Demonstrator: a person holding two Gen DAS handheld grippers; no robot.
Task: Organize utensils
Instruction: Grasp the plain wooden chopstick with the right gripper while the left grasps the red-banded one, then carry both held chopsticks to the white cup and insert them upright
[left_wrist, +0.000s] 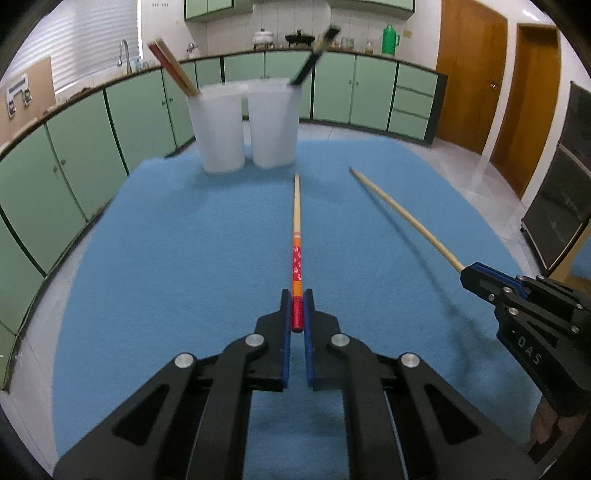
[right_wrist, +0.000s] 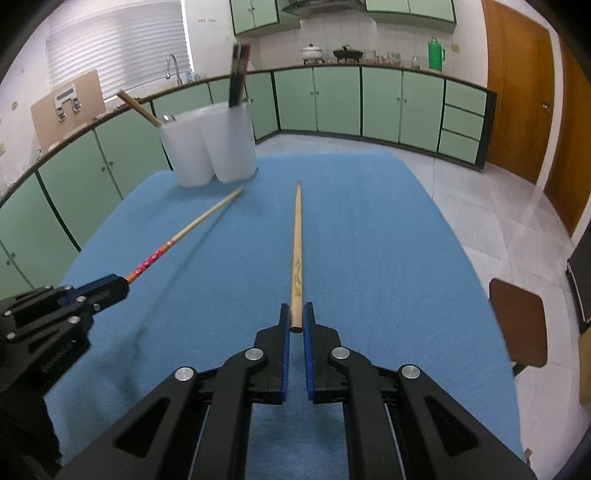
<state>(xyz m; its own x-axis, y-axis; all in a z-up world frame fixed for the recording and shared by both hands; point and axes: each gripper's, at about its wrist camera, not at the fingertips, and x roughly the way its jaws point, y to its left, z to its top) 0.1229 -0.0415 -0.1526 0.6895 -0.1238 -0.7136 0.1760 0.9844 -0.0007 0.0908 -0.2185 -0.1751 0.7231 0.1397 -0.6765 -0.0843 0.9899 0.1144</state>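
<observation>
My left gripper (left_wrist: 296, 308) is shut on the red end of a red-patterned chopstick (left_wrist: 296, 236), held above the blue cloth and pointing at the cups; it also shows in the right wrist view (right_wrist: 184, 232). My right gripper (right_wrist: 296, 317) is shut on the butt of a plain wooden chopstick (right_wrist: 296, 251), also seen in the left wrist view (left_wrist: 402, 218). Two translucent white cups stand at the far edge: the left cup (left_wrist: 218, 129) holds wooden chopsticks (left_wrist: 171, 68), the right cup (left_wrist: 273, 125) holds dark chopsticks (left_wrist: 314, 55).
A blue cloth (left_wrist: 184, 258) covers the table. Green cabinets (left_wrist: 74, 155) run around the room. Wooden doors (left_wrist: 469, 74) are at the right. A brown stool (right_wrist: 517, 325) stands beside the table's right edge.
</observation>
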